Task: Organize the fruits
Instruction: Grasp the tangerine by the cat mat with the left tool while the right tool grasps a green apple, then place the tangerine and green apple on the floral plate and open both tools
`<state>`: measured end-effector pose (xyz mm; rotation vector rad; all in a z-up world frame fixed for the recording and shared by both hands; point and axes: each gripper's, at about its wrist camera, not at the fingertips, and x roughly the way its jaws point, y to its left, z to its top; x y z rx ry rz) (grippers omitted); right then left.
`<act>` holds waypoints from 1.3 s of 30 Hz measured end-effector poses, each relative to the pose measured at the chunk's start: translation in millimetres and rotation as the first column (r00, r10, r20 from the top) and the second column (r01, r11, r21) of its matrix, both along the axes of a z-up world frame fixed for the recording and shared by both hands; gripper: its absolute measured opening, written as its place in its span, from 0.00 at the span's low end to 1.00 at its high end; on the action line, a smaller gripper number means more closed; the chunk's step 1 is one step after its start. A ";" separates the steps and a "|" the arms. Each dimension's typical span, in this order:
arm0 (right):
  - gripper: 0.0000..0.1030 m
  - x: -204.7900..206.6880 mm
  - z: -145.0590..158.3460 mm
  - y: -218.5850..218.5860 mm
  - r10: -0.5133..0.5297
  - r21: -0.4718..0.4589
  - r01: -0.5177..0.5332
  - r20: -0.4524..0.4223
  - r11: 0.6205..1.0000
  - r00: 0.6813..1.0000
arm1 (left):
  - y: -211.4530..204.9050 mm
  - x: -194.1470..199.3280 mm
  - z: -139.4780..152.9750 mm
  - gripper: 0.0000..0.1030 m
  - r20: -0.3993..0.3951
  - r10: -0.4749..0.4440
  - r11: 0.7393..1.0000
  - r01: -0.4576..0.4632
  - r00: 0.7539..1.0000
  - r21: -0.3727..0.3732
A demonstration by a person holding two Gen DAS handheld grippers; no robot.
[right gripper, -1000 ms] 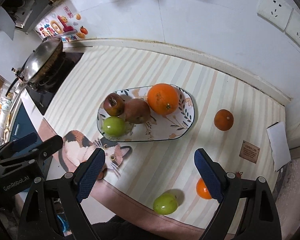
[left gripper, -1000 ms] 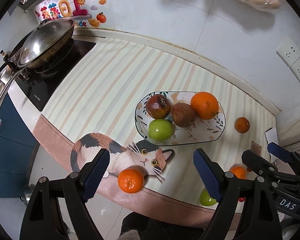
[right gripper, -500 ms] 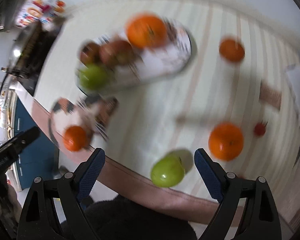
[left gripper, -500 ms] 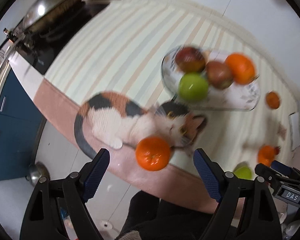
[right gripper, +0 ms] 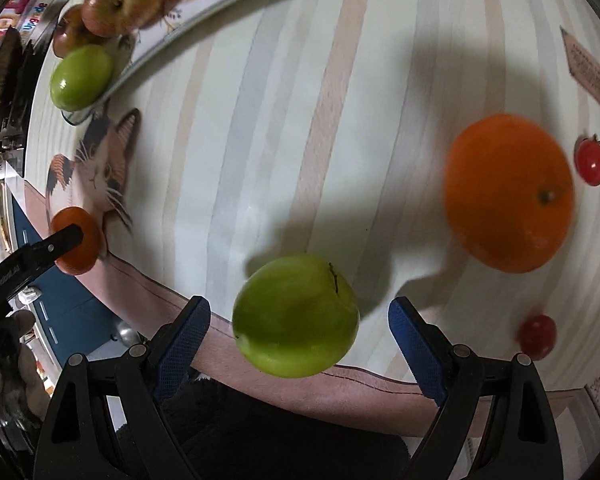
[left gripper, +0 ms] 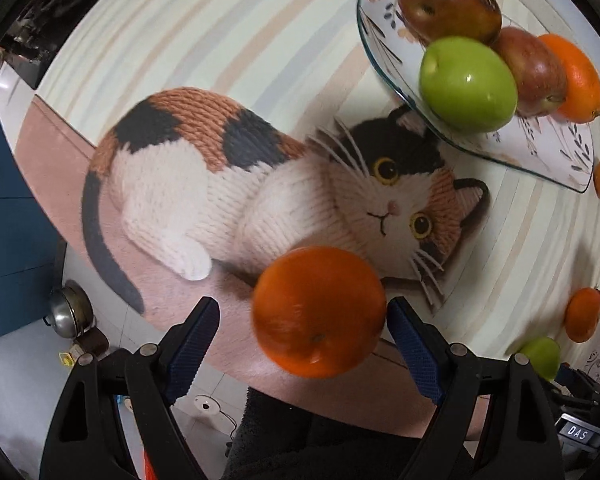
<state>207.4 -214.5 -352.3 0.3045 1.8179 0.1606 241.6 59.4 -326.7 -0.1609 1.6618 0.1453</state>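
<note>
Both claws have dropped close to the desk since a second ago, and each now has a fruit between its spread fingers. Left claw (left gripper: 302, 330) is open around an orange (left gripper: 319, 311) that lies on the pink border of the mat, just below the printed cat (left gripper: 260, 192); its right finger looks to touch the fruit or nearly so, while the left finger stands apart. Right claw (right gripper: 300, 330) is likewise open, straddling a green apple (right gripper: 296, 315) near the desk's front edge, with gaps on both sides.

Beyond the right claw, a second orange (right gripper: 508, 192) sits to the right of the apple, with two small red tomatoes (right gripper: 591, 161) near it. Further off, the glass plate (left gripper: 540, 148) carries a green apple (left gripper: 468, 84), two reddish fruits and an orange. The striped mat (right gripper: 280, 120) covers the desk under everything.
</note>
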 end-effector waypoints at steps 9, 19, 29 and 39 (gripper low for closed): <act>0.71 3.6 5.1 7.4 0.062 -0.054 -0.059 0.063 0.997 0.996 | -6.2 -1.4 -3.0 0.61 0.025 -0.024 1.000 0.024 0.999 0.018; 0.59 9.0 18.1 26.4 0.122 -0.044 -0.117 0.116 0.992 0.986 | -24.8 7.3 16.7 0.61 0.079 -0.052 0.999 0.051 0.996 0.014; 0.59 81.4 59.2 -3.4 -0.011 0.058 -0.003 0.240 0.998 0.971 | -68.8 48.7 75.0 0.61 0.165 -0.045 0.984 0.072 0.985 -0.163; 0.59 176.7 78.1 -11.9 0.038 0.071 -0.065 0.339 0.995 0.940 | -89.8 116.1 60.2 0.61 0.104 0.048 0.952 -0.014 0.993 -0.306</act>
